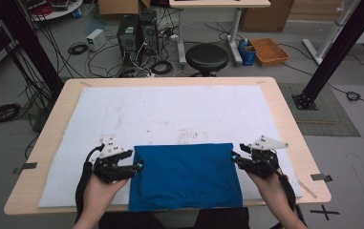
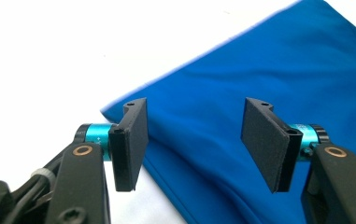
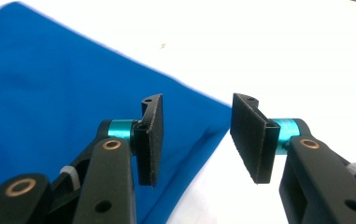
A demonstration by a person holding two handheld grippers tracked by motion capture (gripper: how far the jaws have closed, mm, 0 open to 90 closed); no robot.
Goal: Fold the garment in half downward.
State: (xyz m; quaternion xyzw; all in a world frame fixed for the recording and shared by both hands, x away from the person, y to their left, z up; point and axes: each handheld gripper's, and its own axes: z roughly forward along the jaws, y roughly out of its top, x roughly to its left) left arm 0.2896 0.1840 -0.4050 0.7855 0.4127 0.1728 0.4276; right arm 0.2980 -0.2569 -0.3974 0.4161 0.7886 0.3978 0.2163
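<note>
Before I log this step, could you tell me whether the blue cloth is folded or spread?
Folded: the blue cloth shows doubled layers along its edge.

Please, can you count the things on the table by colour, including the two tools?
Blue: 1, the folded cloth
White: 1, the sheet under it
Black: 2, the left tool and the right tool, both open
Total: 4

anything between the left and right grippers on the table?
Just the folded blue cloth, spanning the gap between the left gripper and the right gripper in the high view. Both grippers' jaws are open, nothing clamped.
</note>
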